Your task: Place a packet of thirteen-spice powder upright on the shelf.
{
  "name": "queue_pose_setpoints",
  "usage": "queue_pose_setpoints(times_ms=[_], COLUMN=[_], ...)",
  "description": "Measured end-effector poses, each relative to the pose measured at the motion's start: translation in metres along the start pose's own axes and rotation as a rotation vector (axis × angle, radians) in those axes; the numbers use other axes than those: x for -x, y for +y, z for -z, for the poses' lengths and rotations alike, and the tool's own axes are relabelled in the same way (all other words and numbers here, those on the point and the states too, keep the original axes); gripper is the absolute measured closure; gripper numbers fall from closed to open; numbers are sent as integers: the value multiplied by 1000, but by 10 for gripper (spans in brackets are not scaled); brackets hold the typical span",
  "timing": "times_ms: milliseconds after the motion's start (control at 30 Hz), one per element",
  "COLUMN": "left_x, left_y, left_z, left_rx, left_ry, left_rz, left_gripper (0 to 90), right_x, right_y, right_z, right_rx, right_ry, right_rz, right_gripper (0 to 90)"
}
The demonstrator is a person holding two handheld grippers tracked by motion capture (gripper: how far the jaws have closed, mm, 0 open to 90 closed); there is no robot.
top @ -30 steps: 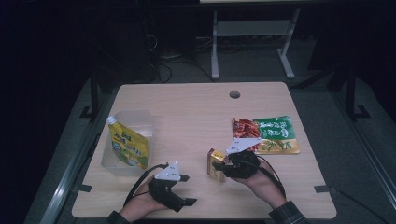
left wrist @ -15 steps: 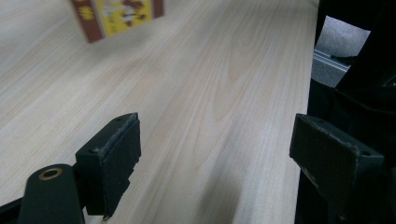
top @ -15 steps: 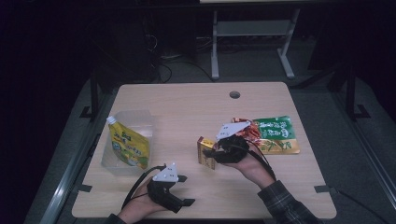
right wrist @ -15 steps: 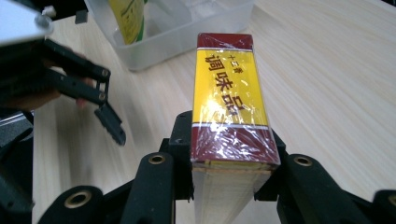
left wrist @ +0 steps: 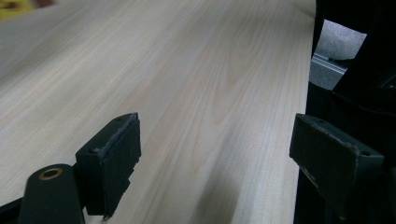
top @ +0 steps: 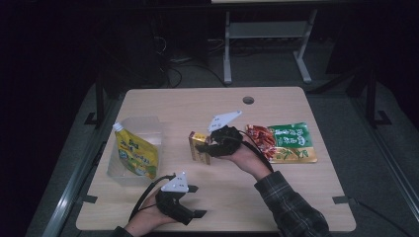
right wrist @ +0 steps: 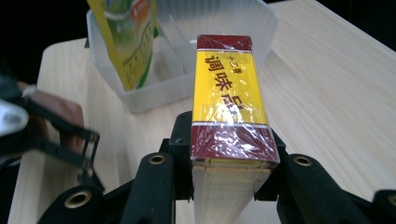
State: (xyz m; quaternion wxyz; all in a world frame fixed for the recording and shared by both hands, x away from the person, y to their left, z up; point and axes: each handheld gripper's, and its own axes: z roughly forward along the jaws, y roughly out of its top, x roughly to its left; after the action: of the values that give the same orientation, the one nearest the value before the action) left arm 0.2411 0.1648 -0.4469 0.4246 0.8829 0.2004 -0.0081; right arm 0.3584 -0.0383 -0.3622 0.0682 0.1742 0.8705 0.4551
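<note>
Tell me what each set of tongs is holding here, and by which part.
The right tongs clamp the yellow-and-red box by its two long sides, near the end closest to the hand. The left tongs stand open over the table, holding nothing.

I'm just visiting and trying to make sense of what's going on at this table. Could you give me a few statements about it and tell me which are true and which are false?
1. The right gripper is clamped on a yellow and dark red box. True.
2. The left gripper holds the yellow-green pouch. False: its jaws stand open over bare table, with nothing between them.
3. The yellow-green pouch stands in the clear plastic tub. True.
4. The green and red snack packets lie inside the tub. False: they lie flat on the table, on the side away from the tub.
5. The box is being held upright in the high view. True.
</note>
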Motion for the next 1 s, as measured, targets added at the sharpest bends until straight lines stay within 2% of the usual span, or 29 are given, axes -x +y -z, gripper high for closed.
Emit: queue_pose_setpoints(times_ms=[100, 233, 333, 367, 400, 467, 600, 733, 767, 1000], left_x=[1, 0, 0, 1, 1, 1, 1, 0, 0, 1], left_y=[0, 0, 0, 0, 0, 0, 0, 0, 0, 0], left_z=[-1, 0, 0, 0, 0, 0, 1, 0, 0, 1], left_rx=[2, 0, 4, 5, -2, -1, 7, 3, 2, 4], left_ry=[-4, -11, -14, -14, -10, -9, -6, -4, -5, -8], left_rz=[-1, -10, -12, -3, -11, -8, -10, -17, -17, -18], left_gripper=[160, 161, 161, 161, 164, 164, 164, 164, 164, 164], right_x=[3, 6, 7, 7, 7, 5, 5, 2, 2, 1], right_y=[10, 23, 32, 35, 39, 43, 53, 63, 66, 77], right_z=[-9, -24, -34, -37, -41, -46, -60, -70, -73, -88], right_rx=[9, 17, 6, 11, 18, 24, 21, 34, 32, 25], right_ry=[15, 59, 62, 70, 75, 95, 105, 123, 124, 136], right_rz=[18, 41, 73, 75, 88, 78, 114, 121, 136, 153], right_gripper=[670, 670, 670, 670, 670, 670, 670, 670, 670, 670])
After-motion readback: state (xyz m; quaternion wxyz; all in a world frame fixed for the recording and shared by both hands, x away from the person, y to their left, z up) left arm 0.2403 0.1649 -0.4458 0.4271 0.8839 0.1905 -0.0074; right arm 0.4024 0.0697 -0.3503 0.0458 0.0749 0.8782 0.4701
